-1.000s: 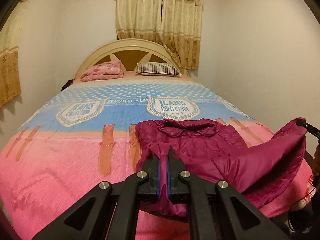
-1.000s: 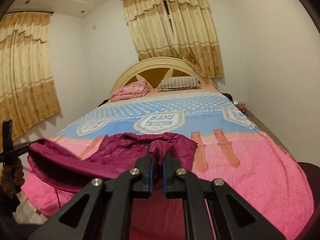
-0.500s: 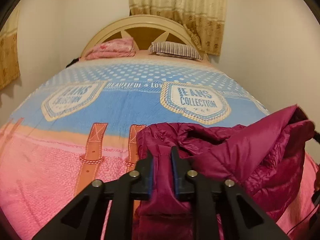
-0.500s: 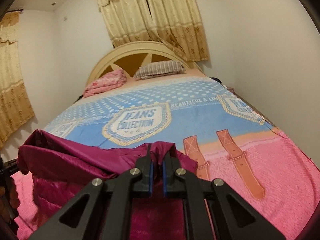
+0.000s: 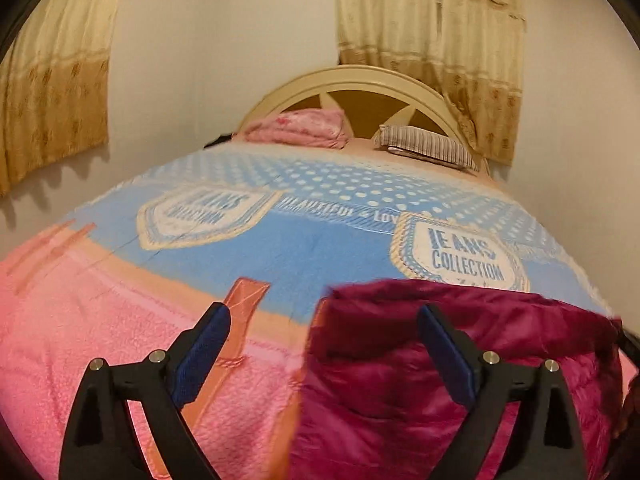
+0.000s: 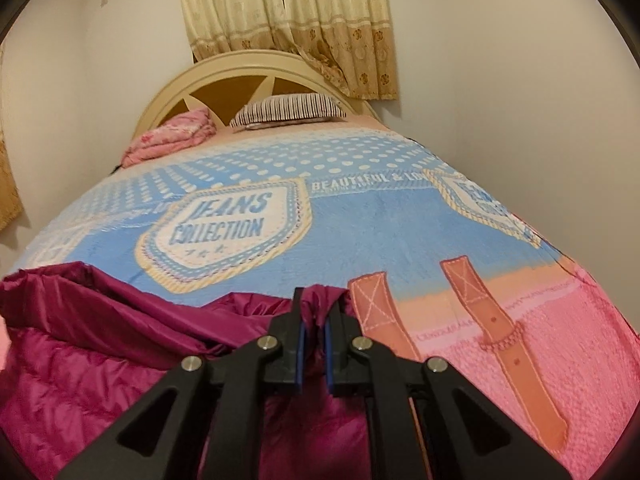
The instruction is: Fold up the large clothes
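A maroon puffer jacket [image 5: 448, 368] lies on the pink near end of the bed, folded over on itself. My left gripper [image 5: 322, 320] is open wide and empty, with the jacket's left edge between and under its fingers. In the right wrist view the jacket [image 6: 92, 352] fills the lower left. My right gripper [image 6: 316, 304] is shut on a bunched fold of the jacket's right edge, just above the bedspread.
The bed carries a pink and blue "Jeans Collection" bedspread [image 6: 400, 216]. A striped pillow [image 6: 288, 110] and a folded pink blanket [image 6: 172, 138] lie by the headboard [image 5: 360, 88]. Curtains [image 6: 296, 20] hang behind; a white wall runs along the right side.
My left gripper has opened and let go of the jacket, which now rests on the bed. My right gripper has carried its edge forward and lower, still shut on it.
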Available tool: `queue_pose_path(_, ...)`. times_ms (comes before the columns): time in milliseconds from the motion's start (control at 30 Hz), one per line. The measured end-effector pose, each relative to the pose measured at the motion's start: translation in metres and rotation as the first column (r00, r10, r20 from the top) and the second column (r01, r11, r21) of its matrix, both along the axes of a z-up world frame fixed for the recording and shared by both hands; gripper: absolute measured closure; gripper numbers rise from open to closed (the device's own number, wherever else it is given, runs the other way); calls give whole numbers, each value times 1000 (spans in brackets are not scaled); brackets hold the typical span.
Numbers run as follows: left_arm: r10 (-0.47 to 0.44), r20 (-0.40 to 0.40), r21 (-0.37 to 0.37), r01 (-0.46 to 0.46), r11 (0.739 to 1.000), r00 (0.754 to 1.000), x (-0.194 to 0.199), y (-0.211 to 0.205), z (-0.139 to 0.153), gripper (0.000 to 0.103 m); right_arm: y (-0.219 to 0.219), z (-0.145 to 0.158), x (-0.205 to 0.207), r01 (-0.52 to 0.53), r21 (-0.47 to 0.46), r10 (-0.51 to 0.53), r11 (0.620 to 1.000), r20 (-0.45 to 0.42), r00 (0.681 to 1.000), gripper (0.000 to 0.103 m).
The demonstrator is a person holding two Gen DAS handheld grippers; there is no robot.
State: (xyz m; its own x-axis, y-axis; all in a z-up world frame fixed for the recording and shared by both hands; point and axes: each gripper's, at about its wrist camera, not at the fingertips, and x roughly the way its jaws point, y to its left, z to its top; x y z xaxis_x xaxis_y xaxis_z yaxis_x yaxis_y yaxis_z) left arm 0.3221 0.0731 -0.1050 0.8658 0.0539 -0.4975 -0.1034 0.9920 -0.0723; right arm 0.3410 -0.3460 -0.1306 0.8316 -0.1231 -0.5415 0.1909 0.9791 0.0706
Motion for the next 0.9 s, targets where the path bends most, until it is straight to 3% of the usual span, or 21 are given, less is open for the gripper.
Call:
queue_pose_path(33, -4, -20, 37, 5, 999, 1000, 7, -12, -5, 8, 0, -2, 6, 3, -6, -3, 1000, -11, 1000, 94)
queue_pose_path(100, -18, -52, 60, 22, 998, 998, 22, -22, -16, 8, -1, -4, 14, 32, -13, -32, 999, -15, 999, 80)
queue_pose_path(167, -21, -76, 66, 26, 998, 997, 31, -28, -26, 8, -2, 3, 9, 78, -8, -77, 997, 8, 997, 43)
queue_pose_path(233, -8, -103, 70, 15, 997, 995, 39, -32, -36, 8, 4, 14, -6, 106, -28, -104, 994, 59, 993, 23)
queue_pose_path(333, 5, -107, 67, 2, 998, 994, 46, -37, -47, 8, 25, 26, -21, 71, -80, -65, 994, 73, 995, 22)
queue_pose_path(400, 18, -114, 78, -9, 997, 993, 53, -41, -52, 8, 42, 31, -33, 39, -56, -34, 998, 83, 996, 22)
queue_pose_path(467, 20, -135, 67, -11, 998, 991, 60, -45, -56, 8, 69, 26, -36, -35, -60, 39, 998, 72, 997, 20)
queue_pose_path(567, 51, -176, 74, -38, 997, 983, 65, -43, -52, 8, 103, 6, -21, -119, -142, 122, 983, 12, 992, 21)
queue_pose_path(633, 41, -155, 46, -34, 998, 987, 53, -40, -39, 8, 107, -7, -10, -103, -178, 101, 979, -21, 995, 21)
queue_pose_path(733, -47, -65, 14, 48, 999, 997, 24, -43, -19, 8, 92, -24, 7, -55, -167, 41, 984, -82, 996, 21)
queue_pose_path(833, -51, -90, 69, 57, 996, 995, 32, -52, -27, 7, 73, -39, 18, -5, -145, -12, 989, -120, 993, 21)
queue_pose_path(900, -15, -158, 71, 26, 997, 987, 50, -50, -49, 7, 71, -44, 18, 1, -125, -18, 992, -139, 990, 21)
